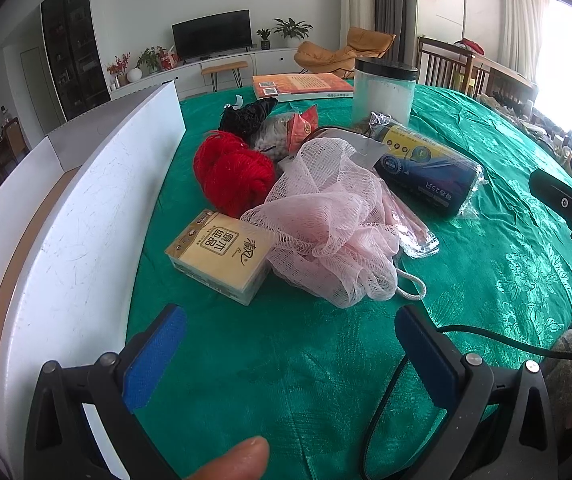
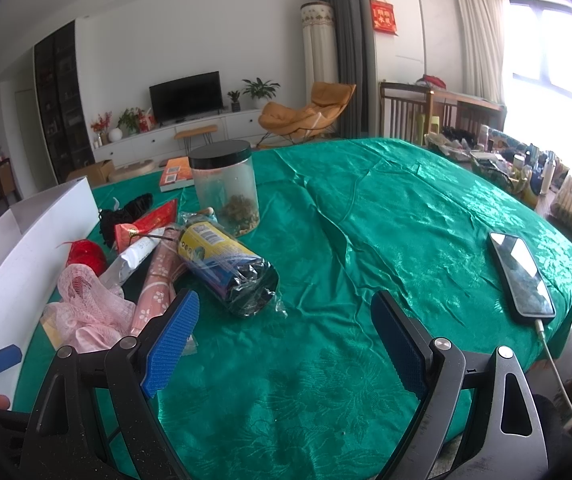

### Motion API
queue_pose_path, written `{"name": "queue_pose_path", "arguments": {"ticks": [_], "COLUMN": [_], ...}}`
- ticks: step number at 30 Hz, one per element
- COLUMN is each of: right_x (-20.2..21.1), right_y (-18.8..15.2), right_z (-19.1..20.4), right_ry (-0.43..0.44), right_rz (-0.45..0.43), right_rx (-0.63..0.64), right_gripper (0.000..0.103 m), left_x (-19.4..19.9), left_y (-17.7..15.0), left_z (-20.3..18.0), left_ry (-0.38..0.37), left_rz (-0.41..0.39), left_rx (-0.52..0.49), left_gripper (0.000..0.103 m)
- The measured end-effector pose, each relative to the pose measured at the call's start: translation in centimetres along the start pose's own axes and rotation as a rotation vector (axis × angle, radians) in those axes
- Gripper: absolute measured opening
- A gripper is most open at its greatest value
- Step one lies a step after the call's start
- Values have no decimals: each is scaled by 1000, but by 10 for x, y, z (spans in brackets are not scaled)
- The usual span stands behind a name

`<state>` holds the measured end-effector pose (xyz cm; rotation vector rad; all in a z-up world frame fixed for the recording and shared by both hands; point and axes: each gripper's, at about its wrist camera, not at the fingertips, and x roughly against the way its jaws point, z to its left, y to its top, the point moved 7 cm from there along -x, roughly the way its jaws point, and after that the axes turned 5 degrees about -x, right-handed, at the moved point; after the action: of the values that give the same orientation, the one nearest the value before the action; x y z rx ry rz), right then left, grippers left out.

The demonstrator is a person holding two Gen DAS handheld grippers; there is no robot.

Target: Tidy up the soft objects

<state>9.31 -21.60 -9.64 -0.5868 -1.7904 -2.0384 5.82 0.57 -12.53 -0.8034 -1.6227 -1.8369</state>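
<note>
Both hand-held grippers (left [image 1: 290, 356], right [image 2: 286, 344]) released over bare green tablecloth [image 2: 366, 240]; white box [image 1: 85, 208] left.

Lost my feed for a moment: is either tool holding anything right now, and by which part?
Nothing is held. The left tool and the right tool are both open over bare green cloth, short of the pile with the pink mesh.

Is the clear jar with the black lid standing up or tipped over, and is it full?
Upright and closed: the jar stands on the green tablecloth with its black lid on. Mostly empty, with only a low layer of dried bits at the bottom.
</note>
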Motion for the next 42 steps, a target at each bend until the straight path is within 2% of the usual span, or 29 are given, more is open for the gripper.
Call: {"name": "queue_pose_path", "arguments": {"ticks": [24, 32, 36, 42], "right_x": [0, -10, -8, 6], "right_y": [1, -7, -11, -16], "right_z": [-1, -27, -14, 8], "right_ry": [7, 54, 85, 92], "right_rz": [6, 78, 111, 109], "right_rx": [-11, -212, -209, -174], "right_gripper": [90, 90, 90, 90], "left_x": [-1, -1, -1, -7], "left_y": [0, 0, -4, -11], "left_z": [0, 3, 3, -9], "left_ry": [0, -19, -35, -66], "left_rz": [1, 3, 12, 53], "left_rx": [2, 8, 5, -26], "left_gripper": [103, 103, 103, 103]}}
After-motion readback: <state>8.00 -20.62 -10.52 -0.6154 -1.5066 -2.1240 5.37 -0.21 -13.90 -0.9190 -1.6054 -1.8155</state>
